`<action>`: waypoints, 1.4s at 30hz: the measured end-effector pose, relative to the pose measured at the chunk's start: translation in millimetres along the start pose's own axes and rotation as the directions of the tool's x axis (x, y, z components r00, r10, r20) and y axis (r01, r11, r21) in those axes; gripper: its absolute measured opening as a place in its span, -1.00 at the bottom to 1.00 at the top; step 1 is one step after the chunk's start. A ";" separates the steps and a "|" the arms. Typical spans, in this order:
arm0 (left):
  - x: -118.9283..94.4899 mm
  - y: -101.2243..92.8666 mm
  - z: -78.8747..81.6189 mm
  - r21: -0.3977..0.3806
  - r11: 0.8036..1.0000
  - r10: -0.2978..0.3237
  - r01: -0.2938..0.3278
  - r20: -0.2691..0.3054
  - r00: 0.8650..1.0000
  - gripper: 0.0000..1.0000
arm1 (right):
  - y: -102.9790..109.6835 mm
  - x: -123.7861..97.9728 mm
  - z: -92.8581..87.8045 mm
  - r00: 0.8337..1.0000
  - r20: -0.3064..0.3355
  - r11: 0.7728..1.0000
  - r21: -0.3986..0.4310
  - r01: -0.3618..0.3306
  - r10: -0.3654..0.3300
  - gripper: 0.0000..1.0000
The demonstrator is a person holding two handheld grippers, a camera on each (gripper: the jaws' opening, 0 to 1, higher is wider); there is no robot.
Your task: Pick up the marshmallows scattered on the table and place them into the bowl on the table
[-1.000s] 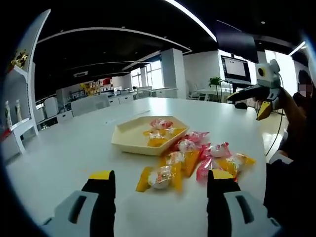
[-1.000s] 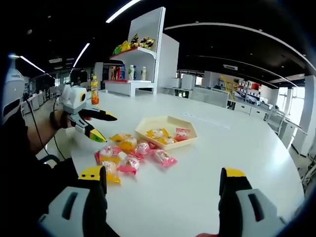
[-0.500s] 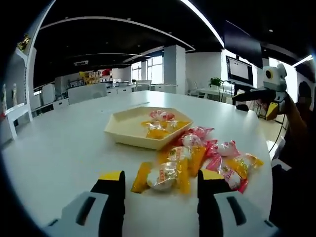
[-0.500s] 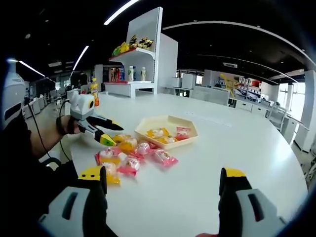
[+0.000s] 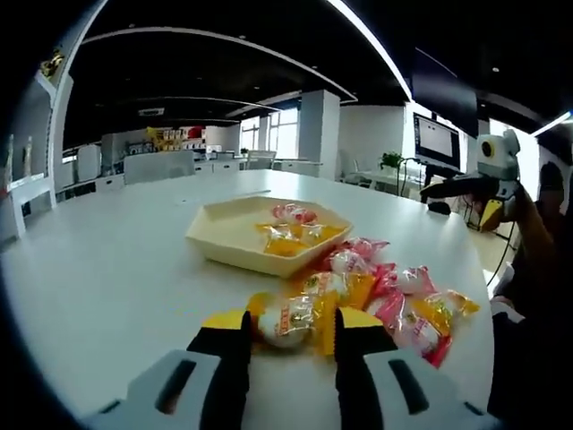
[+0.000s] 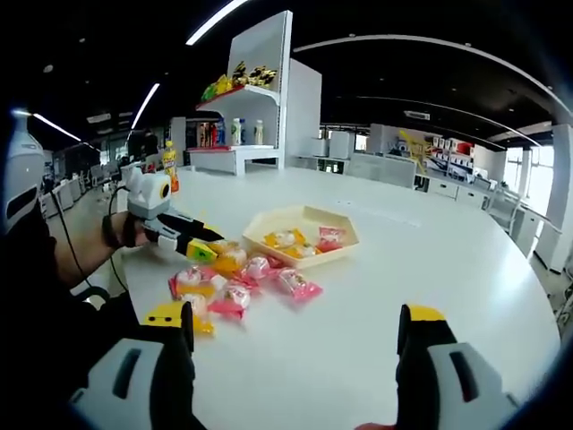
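Note:
A cream hexagonal bowl [image 5: 224, 240] [image 6: 306, 216] sits on the white table and holds several wrapped marshmallows. A pile of pink and yellow wrapped marshmallows [image 5: 398, 300] [image 6: 240, 273] lies just in front of it. My left gripper [image 5: 291, 324] [image 6: 200, 252] is low on the table at the pile's near edge. Its jaws press both sides of a yellow-wrapped marshmallow [image 5: 288, 321]. My right gripper [image 6: 297, 321] [image 5: 467, 186] hovers above the table with its jaws wide apart and nothing between them, well back from the pile.
A white shelf [image 6: 255, 98] with bottles and snacks stands behind the table, and an orange bottle [image 6: 170, 165] stands near the far edge. The person's arm [image 6: 76, 260] reaches in from the left. A monitor [image 5: 439, 141] hangs in the background.
My left gripper dropped to the table and moved forward to the pile, and its jaws narrowed from wide apart onto the yellow-wrapped marshmallow. The right gripper held its place, open.

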State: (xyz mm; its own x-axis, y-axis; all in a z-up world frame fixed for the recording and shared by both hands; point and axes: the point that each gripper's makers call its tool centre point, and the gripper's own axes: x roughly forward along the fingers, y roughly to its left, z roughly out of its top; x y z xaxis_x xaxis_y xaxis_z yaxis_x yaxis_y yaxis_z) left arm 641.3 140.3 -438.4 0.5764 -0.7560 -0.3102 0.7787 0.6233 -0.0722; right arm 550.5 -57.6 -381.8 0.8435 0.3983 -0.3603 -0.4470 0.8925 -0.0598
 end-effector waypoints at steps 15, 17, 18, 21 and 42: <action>2.7 14.0 -2.3 0.026 0.997 0.072 -0.073 0.015 0.997 -0.51 | -0.1 -2.4 -0.9 1.000 -0.002 1.000 -0.003 0.002 -0.002 0.82; 2.1 14.4 -2.3 0.024 0.997 0.077 -0.078 0.017 0.997 -0.53 | 0.0 -2.4 -1.1 1.000 -0.002 1.000 -0.001 0.002 -0.002 0.82; 2.0 14.7 -2.2 0.024 0.997 0.079 -0.080 0.019 0.997 -0.54 | 0.1 -2.4 -1.2 1.000 -0.002 1.000 -0.001 0.003 -0.003 0.81; 0.8 17.9 -1.3 0.018 0.995 0.097 -0.098 0.029 0.995 -0.58 | 0.1 -2.7 -1.3 1.000 -0.002 1.000 -0.003 0.004 -0.004 0.81; -9.7 7.4 9.8 0.013 0.997 0.073 -0.074 0.067 0.995 -0.64 | 0.7 -2.9 -2.4 1.000 -0.011 1.000 -0.013 0.011 -0.011 0.81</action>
State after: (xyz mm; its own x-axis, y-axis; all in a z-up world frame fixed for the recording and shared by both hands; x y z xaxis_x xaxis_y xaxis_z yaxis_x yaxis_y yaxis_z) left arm 643.9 150.3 -426.6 0.6472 -0.7200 -0.2504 0.7369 0.6750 -0.0363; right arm 547.1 -58.7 -383.0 0.8450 0.3865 -0.3695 -0.4418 0.8939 -0.0754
